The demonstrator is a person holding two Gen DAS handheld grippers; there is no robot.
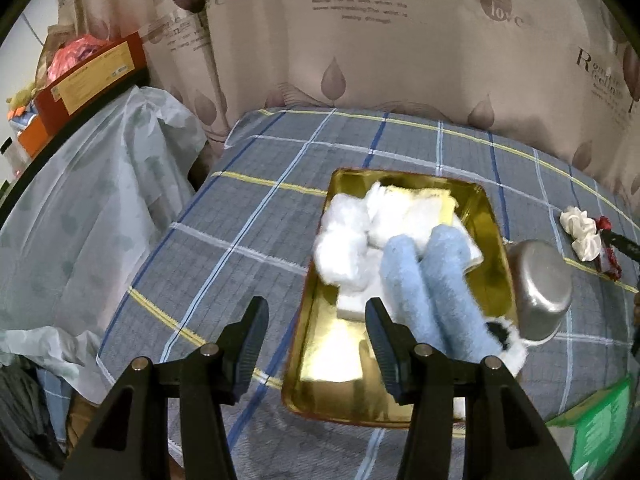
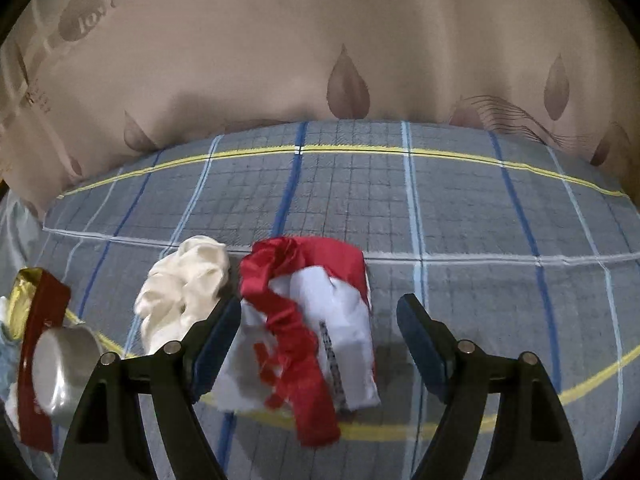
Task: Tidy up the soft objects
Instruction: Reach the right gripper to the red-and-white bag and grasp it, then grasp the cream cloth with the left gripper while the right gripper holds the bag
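In the left wrist view a gold tray [image 1: 316,360] lies on the plaid bedcover and holds white fluffy pieces [image 1: 344,240], a folded white cloth [image 1: 408,208] and a pair of light blue socks [image 1: 432,288]. My left gripper [image 1: 316,344] hangs open over the tray's near left part, with nothing between its fingers. In the right wrist view a red and white cloth bundle [image 2: 312,320] lies on the bedcover between the fingers of my right gripper [image 2: 320,320], which stands open. A cream scrunchie [image 2: 184,292] sits just left of it, also seen as the cream scrunchie [image 1: 580,232].
An overturned metal bowl [image 1: 540,292] leans at the tray's right side; the same bowl [image 2: 64,372] shows beside a red strip [image 2: 40,360]. A curtain backs the bed. A plastic-draped shelf [image 1: 100,208] stands left, a green packet [image 1: 600,420] at the near right.
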